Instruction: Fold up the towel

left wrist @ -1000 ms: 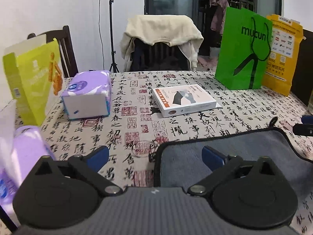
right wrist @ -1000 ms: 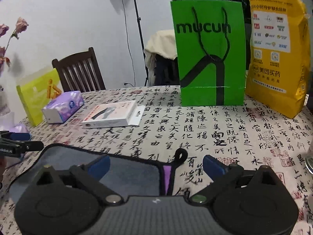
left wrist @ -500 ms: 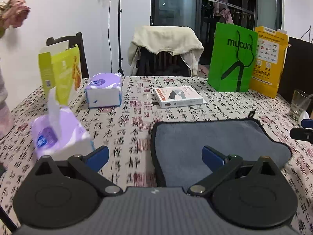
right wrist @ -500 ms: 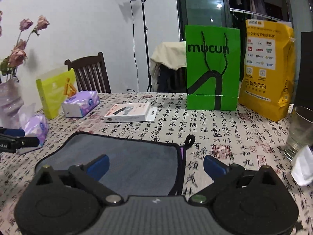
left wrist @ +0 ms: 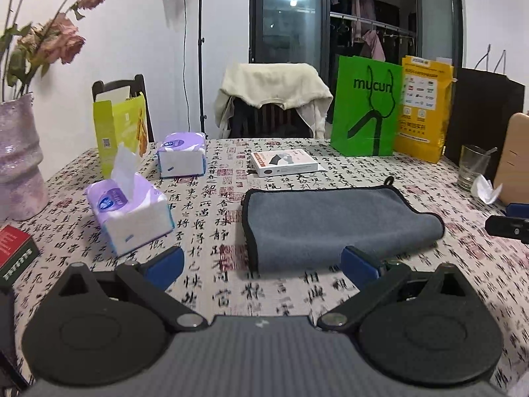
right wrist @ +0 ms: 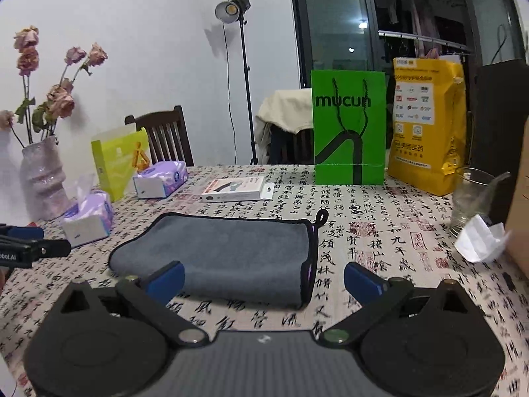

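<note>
A grey towel [left wrist: 334,225] with black trim lies folded flat on the patterned tablecloth; it also shows in the right wrist view [right wrist: 224,251]. Its hanging loop [right wrist: 321,218] points away at the far corner. My left gripper [left wrist: 263,264] is open and empty, raised just in front of the towel's near edge. My right gripper [right wrist: 264,279] is open and empty, also raised in front of the towel. Each gripper's tip shows at the edge of the other's view.
Two purple tissue packs [left wrist: 130,213] [left wrist: 182,158], a yellow-green box [left wrist: 120,129], a vase [left wrist: 16,162] and a red box [left wrist: 13,251] stand left. A white box [left wrist: 284,162], green bag [left wrist: 363,106], yellow bag [left wrist: 425,106], glass [right wrist: 469,195] and crumpled paper [right wrist: 479,241] lie behind and right.
Both grippers have pulled back and risen away from the towel, which now lies fully ahead of them. Both stayed open.
</note>
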Demonstrator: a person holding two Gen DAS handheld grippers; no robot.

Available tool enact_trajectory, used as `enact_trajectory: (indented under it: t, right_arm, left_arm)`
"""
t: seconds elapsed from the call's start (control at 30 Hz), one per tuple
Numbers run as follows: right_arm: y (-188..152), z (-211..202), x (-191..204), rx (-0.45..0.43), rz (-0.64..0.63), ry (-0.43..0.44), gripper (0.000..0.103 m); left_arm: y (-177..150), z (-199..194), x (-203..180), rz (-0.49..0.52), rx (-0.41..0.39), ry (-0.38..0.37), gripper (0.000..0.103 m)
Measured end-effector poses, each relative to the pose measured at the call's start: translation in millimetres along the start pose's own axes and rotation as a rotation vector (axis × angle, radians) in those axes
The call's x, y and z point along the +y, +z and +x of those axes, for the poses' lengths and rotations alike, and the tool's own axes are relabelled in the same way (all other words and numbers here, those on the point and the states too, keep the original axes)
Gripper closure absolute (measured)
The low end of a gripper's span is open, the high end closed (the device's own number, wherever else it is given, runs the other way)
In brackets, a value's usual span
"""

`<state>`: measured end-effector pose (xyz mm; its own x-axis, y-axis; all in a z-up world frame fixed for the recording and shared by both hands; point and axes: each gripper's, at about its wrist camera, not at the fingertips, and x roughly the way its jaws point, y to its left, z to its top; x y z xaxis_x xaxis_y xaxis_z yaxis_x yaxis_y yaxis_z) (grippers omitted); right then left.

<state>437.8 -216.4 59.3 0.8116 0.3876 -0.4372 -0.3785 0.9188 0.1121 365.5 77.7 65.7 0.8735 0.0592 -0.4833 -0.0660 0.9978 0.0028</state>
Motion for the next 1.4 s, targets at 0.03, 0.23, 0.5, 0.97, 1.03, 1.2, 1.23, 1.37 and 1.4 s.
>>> enact_trajectory:
  t: [0.03, 0.23, 0.5, 0.97, 1.03, 1.2, 1.23, 1.37, 1.4]
  right_arm:
    - [-4, -6, 2, -0.004, 0.0, -0.001, 0.0]
    - [-27, -41, 15, -0.036, -0.008, 0.001, 0.0]
    - [-58, -82, 30, -0.064, -0.031, -0.008, 0.0]
    - [-105, -149, 50, -0.106, -0.033, -0.006, 0.0]
    - [-112, -159, 53, -0.111, -0.038, -0.009, 0.0]
    - [-125, -180, 65, -0.123, -0.056, -0.004, 0.0]
    - [-128, -184, 67, -0.125, -0.059, -0.001, 0.0]
    - [-141, -200, 77, -0.122, -0.06, 0.006, 0.0]
    - [-145, -204, 80, -0.119, -0.059, 0.008, 0.0]
  left_arm:
    - [-4, -6, -2, 0.002, -0.004, 0.002, 0.0]
    - [-28, -39, -9, -0.002, -0.028, 0.01, 0.0]
    - [-57, -75, -17, -0.002, -0.051, -0.003, 0.0]
    - [-100, -131, -35, 0.012, -0.087, -0.029, 0.0]
    - [-104, -139, -36, 0.013, -0.092, -0.032, 0.0]
    - [-119, -159, -37, 0.009, -0.106, -0.029, 0.0]
    - [-123, -162, -38, 0.01, -0.108, -0.026, 0.0]
    - [-137, -179, -39, -0.003, -0.116, -0.033, 0.0]
    - [-141, -183, -39, -0.012, -0.114, -0.035, 0.0]
